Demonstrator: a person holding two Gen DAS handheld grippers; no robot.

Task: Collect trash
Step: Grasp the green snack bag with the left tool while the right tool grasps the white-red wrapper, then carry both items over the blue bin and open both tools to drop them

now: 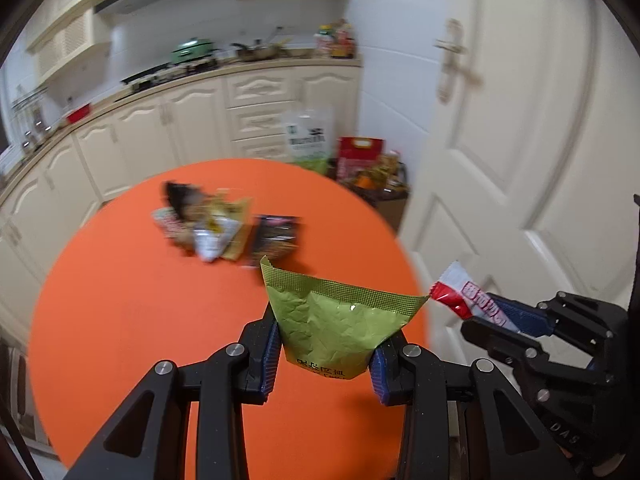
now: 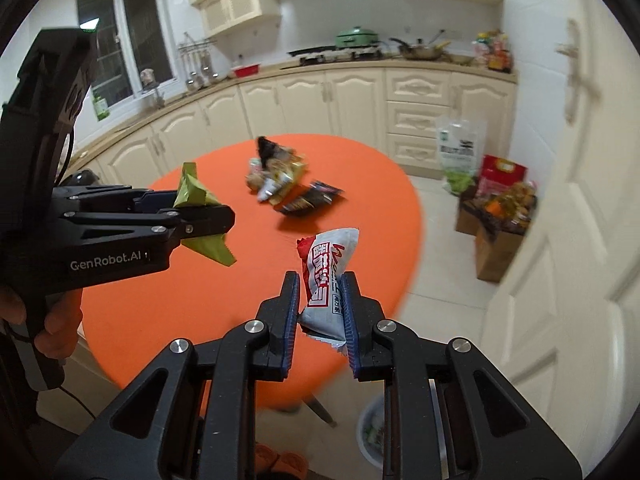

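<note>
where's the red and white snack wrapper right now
The red and white wrapper is clamped in the right gripper, held above the near edge of the orange table, to the right of the green pouch in the left gripper.

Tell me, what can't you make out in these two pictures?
- Wrapper pile: motion-blurred in both views, so its pieces can't be counted.
- Green packet: print cut off behind the left gripper.
- Bin: right view, mostly hidden by the right gripper holding the red-white wrapper.
</note>
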